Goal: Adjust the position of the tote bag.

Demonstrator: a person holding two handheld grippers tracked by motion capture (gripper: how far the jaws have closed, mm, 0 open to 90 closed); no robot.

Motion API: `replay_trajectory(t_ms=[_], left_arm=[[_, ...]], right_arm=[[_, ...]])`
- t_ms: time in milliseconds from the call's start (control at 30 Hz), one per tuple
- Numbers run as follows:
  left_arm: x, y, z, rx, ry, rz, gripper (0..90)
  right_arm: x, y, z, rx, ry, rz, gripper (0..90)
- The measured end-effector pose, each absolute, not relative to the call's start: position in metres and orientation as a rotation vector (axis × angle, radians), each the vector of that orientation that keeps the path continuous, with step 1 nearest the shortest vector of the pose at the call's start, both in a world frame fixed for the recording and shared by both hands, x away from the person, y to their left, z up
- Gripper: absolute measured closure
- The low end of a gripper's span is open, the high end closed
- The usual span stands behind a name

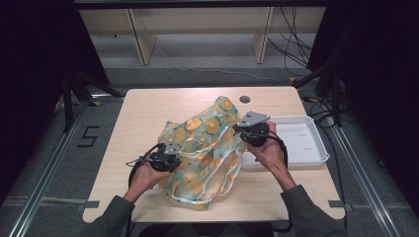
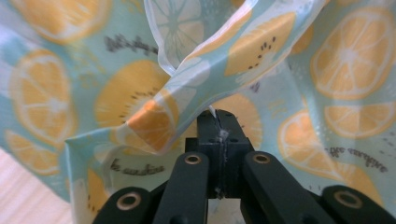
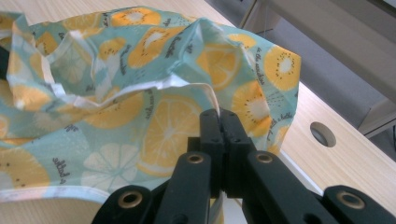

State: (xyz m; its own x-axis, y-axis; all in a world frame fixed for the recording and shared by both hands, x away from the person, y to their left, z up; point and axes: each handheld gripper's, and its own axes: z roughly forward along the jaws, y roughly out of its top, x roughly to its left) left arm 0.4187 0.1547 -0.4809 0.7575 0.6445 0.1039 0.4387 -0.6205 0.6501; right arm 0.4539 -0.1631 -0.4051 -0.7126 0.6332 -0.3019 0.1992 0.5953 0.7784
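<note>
Left hand-held gripper [image 1: 170,159]: near the left front of the tabletop, held in the person's left hand [image 1: 144,177]; in the left gripper view [image 2: 218,126] its jaws are pressed together with a thin edge of fabric pinched between them.
Left cable [image 1: 136,165]: black, loops from the gripper back past the wrist.
Bag [image 1: 207,148]: thin pale-teal fabric printed with orange and lemon slices, white-trimmed edges; lies crumpled across the middle of the tabletop, between the two grippers, far corner lifted into a peak.
Bag, left gripper view [image 2: 140,102]: hangs close in front of the jaws, one folded flap draped just above them.
Bag, right gripper view [image 3: 140,93]: bunched to the left and ahead of the jaws, white hem running into the grip.
Right hand-held gripper [image 1: 251,129]: raised at the bag's right edge, grey three-cornered plate on top, held by the right hand [image 1: 271,154]; right gripper view [image 3: 219,122] shows jaws closed on the hem.
Tabletop [image 1: 148,106]: light wood, round hole [image 1: 244,99] near the far edge.
Tray [image 1: 309,143]: white, shallow, at the tabletop's right side, just beside the bag and right hand.
Sleeves [image 1: 309,215]: grey-green, at the bottom of the high view.
</note>
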Motion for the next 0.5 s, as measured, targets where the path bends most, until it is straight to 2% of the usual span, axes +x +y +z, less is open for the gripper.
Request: replay_trajectory(t_ms=[267, 500], left_arm=[[0.42, 0.182, -0.434, 2.245, 0.761, 0.495, 89.8], [0.432, 0.191, -0.405, 2.132, 0.793, 0.535, 89.8]], right_arm=[[0.454, -0.166, -0.408, 0.66, 2.274, 1.003, 87.4], [0.454, -0.164, -0.413, 0.643, 2.291, 0.985, 85.0]])
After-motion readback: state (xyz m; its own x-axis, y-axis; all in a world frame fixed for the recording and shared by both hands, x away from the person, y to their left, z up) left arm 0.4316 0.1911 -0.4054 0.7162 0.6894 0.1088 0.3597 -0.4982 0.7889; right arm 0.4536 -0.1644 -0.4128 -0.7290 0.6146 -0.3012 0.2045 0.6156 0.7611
